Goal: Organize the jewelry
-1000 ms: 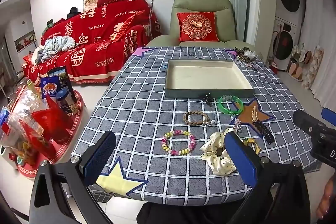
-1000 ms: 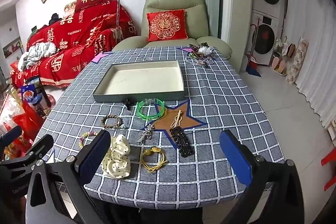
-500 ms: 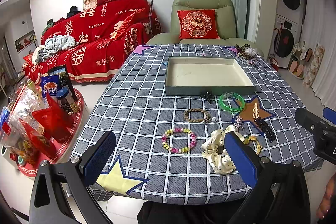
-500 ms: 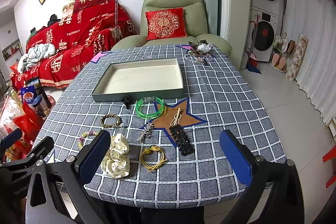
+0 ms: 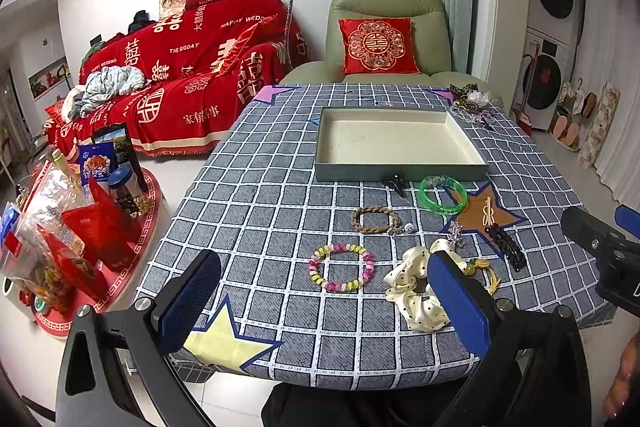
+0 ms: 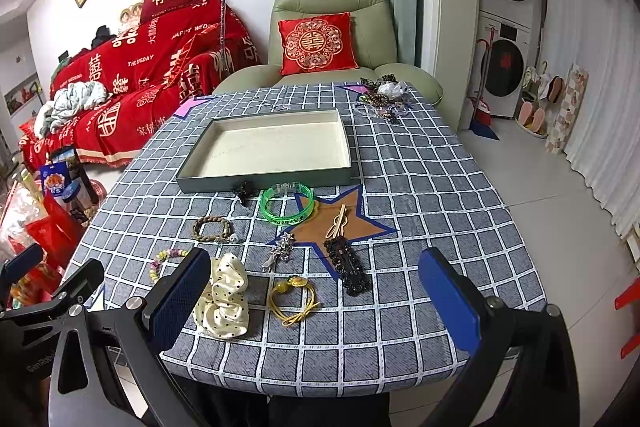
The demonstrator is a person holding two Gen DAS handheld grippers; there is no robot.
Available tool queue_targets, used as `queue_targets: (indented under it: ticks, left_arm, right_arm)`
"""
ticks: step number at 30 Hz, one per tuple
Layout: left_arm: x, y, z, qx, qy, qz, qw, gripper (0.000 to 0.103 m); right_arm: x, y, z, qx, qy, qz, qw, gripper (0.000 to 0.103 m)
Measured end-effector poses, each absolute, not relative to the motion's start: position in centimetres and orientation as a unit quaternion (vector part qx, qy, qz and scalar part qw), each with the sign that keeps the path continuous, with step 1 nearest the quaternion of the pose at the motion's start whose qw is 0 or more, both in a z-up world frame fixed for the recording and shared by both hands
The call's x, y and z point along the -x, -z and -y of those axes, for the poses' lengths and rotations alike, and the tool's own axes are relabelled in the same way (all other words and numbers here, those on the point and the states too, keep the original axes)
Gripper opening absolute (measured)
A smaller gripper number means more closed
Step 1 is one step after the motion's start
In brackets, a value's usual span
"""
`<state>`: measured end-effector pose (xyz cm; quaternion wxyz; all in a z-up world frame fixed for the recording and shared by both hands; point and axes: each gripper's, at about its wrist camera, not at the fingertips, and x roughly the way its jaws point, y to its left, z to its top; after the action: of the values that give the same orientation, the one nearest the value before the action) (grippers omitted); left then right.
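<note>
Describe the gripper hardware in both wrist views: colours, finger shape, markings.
Both match: the left gripper and right gripper have black angular frames with triangular cutouts and silver screw heads. Each finger is a flat paddle faced with a textured blue pad. Partial pale lettering marks the left gripper's body in the right wrist view. No cables or sleeves visible.

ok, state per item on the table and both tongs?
left tongs: open, holding nothing
right tongs: open, holding nothing
tray: empty, upright on the cloth
green bangle: flat, just outside the tray's front wall
brown braided bracelet: flat, loose
pastel bead bracelet: flat, loose
polka-dot scrunchie: bunched, near the table's front edge
black hair clip: flat, partly on the brown star
</note>
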<state>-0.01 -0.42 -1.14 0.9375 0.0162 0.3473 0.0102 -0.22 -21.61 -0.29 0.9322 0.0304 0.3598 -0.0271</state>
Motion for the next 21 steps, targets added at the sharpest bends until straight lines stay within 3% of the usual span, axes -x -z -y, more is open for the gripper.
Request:
queue_targets:
  ticks: [21]
  left_arm:
    - [0.1,1.46,0.37,-0.017,-0.01,-0.349,0.937,0.103]
  right_arm:
    - [0.12,0.29,21.48,-0.03,0.025,-0.362,0.931,0.103]
